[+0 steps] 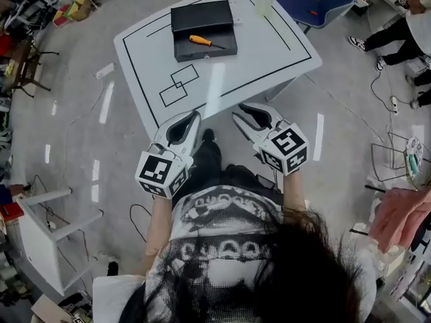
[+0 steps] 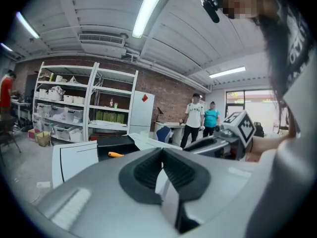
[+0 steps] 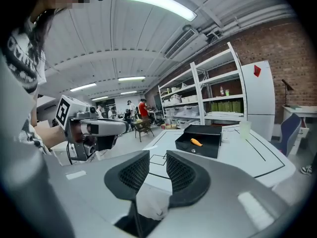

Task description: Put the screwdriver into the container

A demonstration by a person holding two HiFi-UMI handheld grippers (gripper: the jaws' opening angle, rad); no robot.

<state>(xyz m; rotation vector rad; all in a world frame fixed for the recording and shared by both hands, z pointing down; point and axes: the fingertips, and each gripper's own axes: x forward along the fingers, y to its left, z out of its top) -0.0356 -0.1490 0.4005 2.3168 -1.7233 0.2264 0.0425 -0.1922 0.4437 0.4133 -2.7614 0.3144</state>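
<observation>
White worktop (image 1: 269, 52), upper centre: black container (image 1: 202, 17) held the orange-handled screwdriver (image 1: 207, 42), already inside. Left claw (image 1: 192, 120) pressed together, empty; right claw (image 1: 242, 116) narrowly parted, empty; both mid-frame. Risk: any further reach might nudge the container.

Wide bare stretch of white table (image 1: 269, 59) in front of the black container (image 1: 202, 19), open way from the near edge, container open on top, clear cup (image 1: 262, 5) near the far right corner, blue chair (image 1: 323, 2) just behind.
</observation>
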